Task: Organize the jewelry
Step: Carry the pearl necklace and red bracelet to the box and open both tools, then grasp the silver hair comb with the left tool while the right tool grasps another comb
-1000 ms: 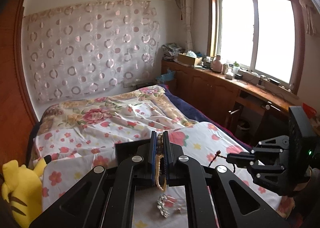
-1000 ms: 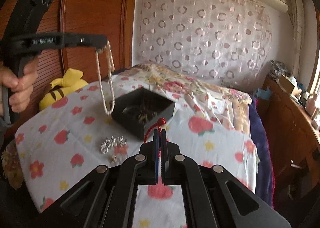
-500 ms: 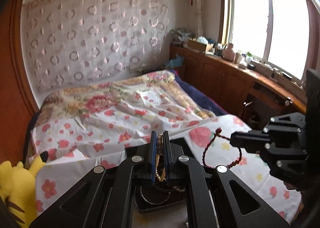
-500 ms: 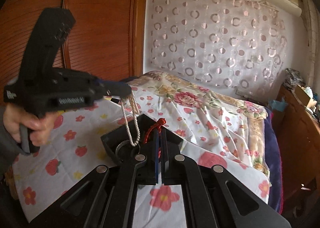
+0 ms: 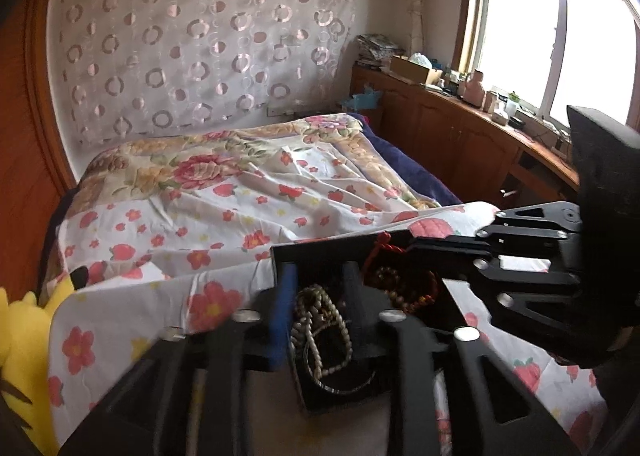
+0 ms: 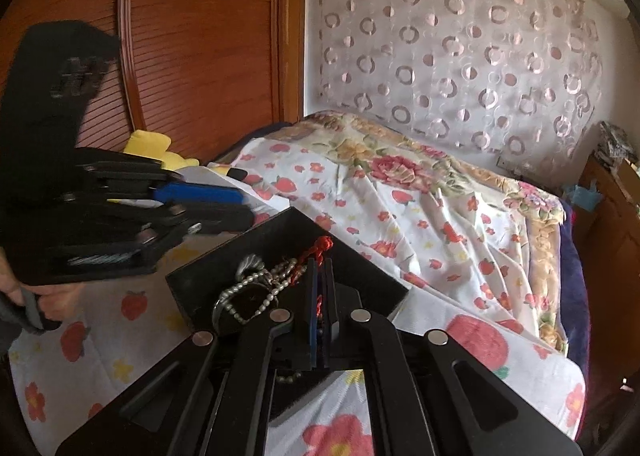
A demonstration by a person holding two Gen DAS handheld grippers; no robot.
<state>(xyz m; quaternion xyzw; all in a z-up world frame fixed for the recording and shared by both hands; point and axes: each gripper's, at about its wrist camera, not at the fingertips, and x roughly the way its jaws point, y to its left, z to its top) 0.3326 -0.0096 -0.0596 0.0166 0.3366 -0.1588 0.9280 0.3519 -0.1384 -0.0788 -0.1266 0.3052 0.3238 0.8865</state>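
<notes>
Now | left claw (image 5: 318, 288) opening, pearl strand (image 5: 320, 320) coiled in black box (image 6: 280, 240) | right claw (image 6: 319, 276) clamped on red cord (image 6: 320, 246)

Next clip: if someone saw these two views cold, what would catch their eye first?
Probably the black box on the flowered bedspread, with pale pearl strands heaped inside. The left gripper, its jaws opening, stands over the pearls, while the right gripper is shut on a red cord above the box. At the far left edge a yellow plush toy stands out brightly.
</notes>
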